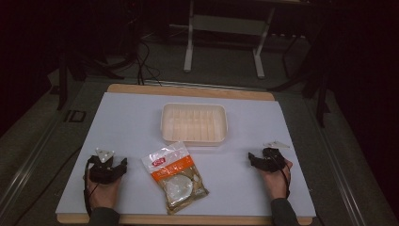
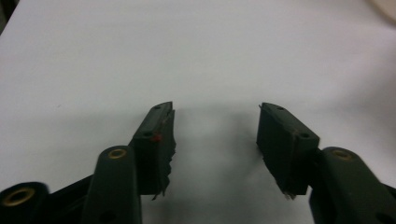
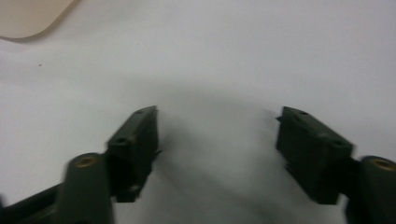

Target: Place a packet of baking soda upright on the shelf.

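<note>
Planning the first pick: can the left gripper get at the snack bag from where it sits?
Probably yes. The left gripper rests just beside the snack bag, jaws open, with only bare white table between them.

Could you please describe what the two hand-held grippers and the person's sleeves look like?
Both are black. The left hand-held gripper carries a grey three-cornered plate on top, and a black cable loops along the forearm. The right hand-held gripper trails a thin black cable too. Each has two blocky dark pads on arms with brass-coloured rivets. The sleeves are dark grey.
</note>
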The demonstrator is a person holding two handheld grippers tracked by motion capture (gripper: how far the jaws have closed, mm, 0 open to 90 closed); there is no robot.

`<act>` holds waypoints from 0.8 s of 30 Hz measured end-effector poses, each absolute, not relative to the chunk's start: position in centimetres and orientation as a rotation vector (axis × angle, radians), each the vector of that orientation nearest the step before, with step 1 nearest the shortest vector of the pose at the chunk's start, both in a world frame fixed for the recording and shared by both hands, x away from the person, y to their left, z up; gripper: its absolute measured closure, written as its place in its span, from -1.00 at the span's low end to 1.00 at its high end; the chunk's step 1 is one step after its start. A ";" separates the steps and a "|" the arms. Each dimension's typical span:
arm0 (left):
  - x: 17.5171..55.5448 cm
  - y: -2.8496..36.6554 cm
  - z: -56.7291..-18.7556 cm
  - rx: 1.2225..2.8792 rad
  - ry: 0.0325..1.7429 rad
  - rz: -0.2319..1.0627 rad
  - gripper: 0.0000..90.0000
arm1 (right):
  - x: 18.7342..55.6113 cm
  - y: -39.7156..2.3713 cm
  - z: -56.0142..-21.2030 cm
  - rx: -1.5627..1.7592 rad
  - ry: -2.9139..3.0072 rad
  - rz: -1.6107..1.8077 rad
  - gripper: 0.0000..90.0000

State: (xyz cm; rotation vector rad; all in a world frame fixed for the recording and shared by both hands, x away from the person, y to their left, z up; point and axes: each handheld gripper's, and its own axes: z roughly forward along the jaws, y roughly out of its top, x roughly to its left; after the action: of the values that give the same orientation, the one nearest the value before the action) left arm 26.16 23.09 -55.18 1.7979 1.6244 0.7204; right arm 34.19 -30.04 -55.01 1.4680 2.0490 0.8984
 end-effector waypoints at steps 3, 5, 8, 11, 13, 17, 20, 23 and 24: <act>26.0 23.2 -55.0 1.804 1.584 0.726 0.08 | 34.0 -30.3 -54.9 1.454 2.067 0.927 -0.16; 26.0 23.5 -55.0 1.802 1.563 0.711 0.11 | 33.9 -30.2 -54.8 1.441 2.072 0.926 -0.12; 26.0 24.1 -55.0 1.805 1.545 0.694 0.14 | 33.7 -30.1 -54.5 1.425 2.085 0.937 -0.09; 26.1 24.7 -55.0 1.803 1.554 0.690 0.15 | 33.6 -29.8 -54.4 1.406 2.109 0.937 -0.05; 26.1 25.0 -55.0 1.789 1.558 0.682 0.15 | 33.5 -29.6 -54.4 1.392 2.126 0.940 -0.04; 26.1 25.3 -55.2 1.781 1.571 0.672 0.15 | 33.4 -29.1 -54.0 1.359 2.167 0.970 0.00; 26.1 25.3 -55.2 1.787 1.560 0.661 0.16 | 33.4 -28.6 -53.8 1.333 2.200 0.984 0.01; 26.1 25.2 -55.2 1.794 1.557 0.667 0.16 | 33.5 -28.0 -53.5 1.306 2.237 1.001 0.02; 26.1 25.2 -55.2 1.798 1.556 0.668 0.16 | 33.5 -27.9 -53.4 1.295 2.247 1.003 0.02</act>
State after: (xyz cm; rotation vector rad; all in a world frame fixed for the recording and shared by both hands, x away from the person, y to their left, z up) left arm 26.13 25.20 -55.24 1.7981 1.5560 0.6678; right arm 33.51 -27.93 -53.38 1.2949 2.2470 1.0030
